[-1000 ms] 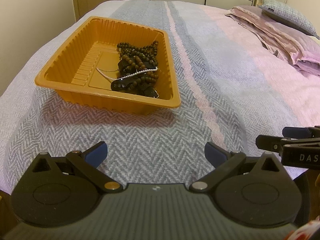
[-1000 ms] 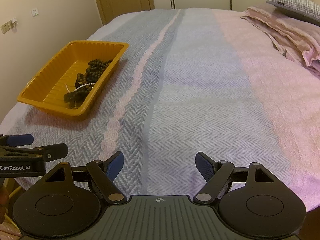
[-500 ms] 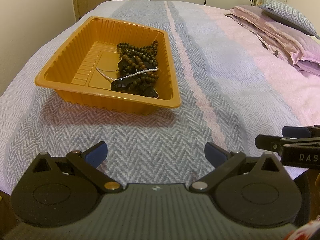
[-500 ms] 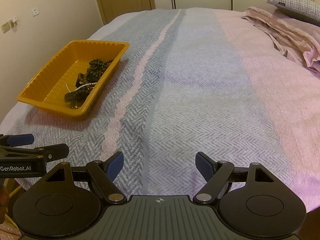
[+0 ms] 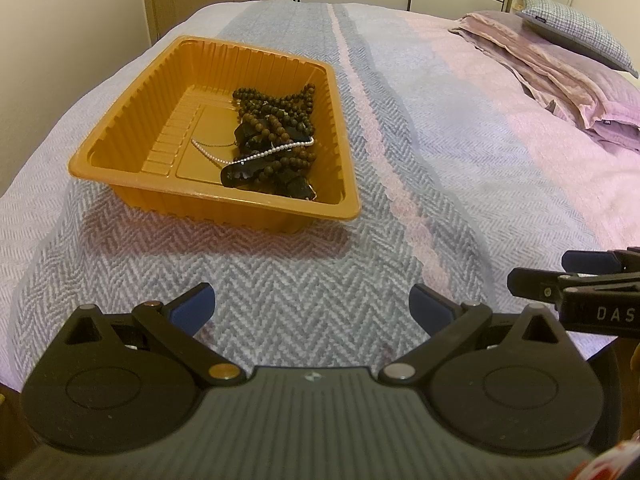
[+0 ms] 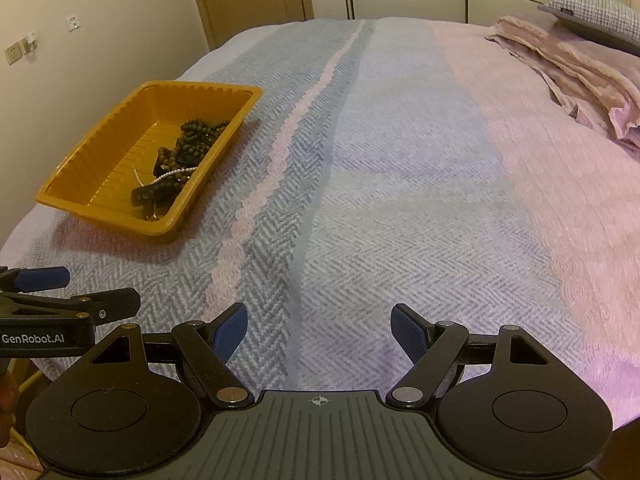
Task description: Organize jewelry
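Herringbone-woven bedspread (image 5: 420, 184) in bands of grey, blue and pink covers the bed and fills most of both views, lying fairly flat. Crumpled mauve bedding (image 5: 560, 80) is heaped at the far right side, with a checked pillow (image 5: 576, 28) beyond it.

An orange plastic tray (image 5: 132, 148) with ribbed walls rests on the grey part of the bedspread, toward the left side of the bed. The jewelry sits inside it, gathered against its right-hand wall: a tangle of dark brown bead strands (image 5: 276, 116) piled over some black pieces (image 5: 240, 174), with a thin string of small white pearls (image 5: 256, 155) draped across the heap and trailing onto the tray floor.

The left hand-held gripper (image 5: 312, 308) hangs above the near edge of the bed, its blue pads spread wide with only fabric showing between them, the tray ahead and well apart from it. The right hand-held gripper (image 6: 319, 332) is level with it on its right, likewise spread and empty, over the blue band.
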A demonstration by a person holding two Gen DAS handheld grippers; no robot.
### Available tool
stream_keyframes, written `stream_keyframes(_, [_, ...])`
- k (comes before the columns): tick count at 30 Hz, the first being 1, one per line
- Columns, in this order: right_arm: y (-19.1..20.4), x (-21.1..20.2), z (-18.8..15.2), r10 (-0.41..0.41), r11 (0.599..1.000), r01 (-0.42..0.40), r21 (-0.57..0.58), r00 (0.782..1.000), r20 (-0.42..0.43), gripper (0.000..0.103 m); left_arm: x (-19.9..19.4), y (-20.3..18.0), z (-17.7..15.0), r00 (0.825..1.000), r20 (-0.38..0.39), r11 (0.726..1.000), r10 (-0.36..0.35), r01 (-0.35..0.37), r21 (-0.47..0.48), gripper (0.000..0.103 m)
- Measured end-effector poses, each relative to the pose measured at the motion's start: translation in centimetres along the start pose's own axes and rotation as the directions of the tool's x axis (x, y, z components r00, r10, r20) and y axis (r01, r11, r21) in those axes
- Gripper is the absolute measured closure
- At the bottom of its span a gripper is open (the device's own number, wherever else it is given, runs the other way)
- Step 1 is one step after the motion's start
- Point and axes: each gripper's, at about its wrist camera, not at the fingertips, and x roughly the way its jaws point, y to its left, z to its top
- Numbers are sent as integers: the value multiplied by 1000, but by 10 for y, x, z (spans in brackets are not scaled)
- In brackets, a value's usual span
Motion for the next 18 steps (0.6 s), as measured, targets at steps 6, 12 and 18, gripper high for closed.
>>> stream_keyframes(6, [1,0,0,1,1000,-1,-2,1000,0,25,0,0,0,1000,0,1000,0,0,0,0])
stream_keyframes(12, [2,1,3,1,1000,-1,-7,1000,1,25,-1,0,1,1000,2,1000,0,0,0,0])
stream_keyframes(18, [3,1,2,0,1000,0,-6,1000,-1,25,0,1,0,1000,1,1000,0,0,0,0])
